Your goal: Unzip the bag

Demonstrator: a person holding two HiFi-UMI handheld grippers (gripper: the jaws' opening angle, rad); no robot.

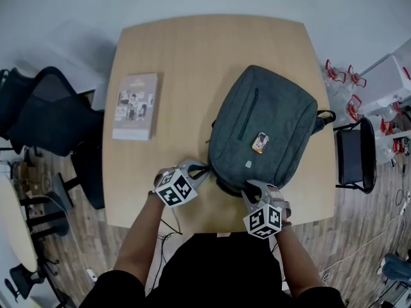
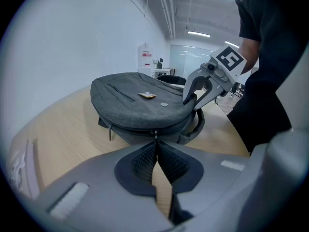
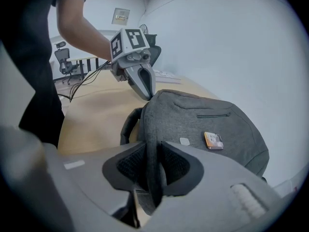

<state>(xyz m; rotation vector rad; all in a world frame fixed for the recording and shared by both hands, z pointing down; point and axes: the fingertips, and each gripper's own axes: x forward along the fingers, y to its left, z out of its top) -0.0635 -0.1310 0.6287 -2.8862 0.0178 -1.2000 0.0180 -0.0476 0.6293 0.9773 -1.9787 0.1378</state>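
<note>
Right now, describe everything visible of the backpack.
The backpack is grey, woven-looking fabric, lying flat, front up, on the wooden table. Its front shows a closed zip pocket, a small orange badge and a pale label. A carry handle loops at the near end. The right gripper pinches a fold of its fabric; the left gripper, shut, meets a zip pull on its side.

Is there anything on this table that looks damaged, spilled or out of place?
Nothing stands out. The grey backpack lies flat and whole on the table, the booklet lies flat beside it, apart, and nothing is spilled.
</note>
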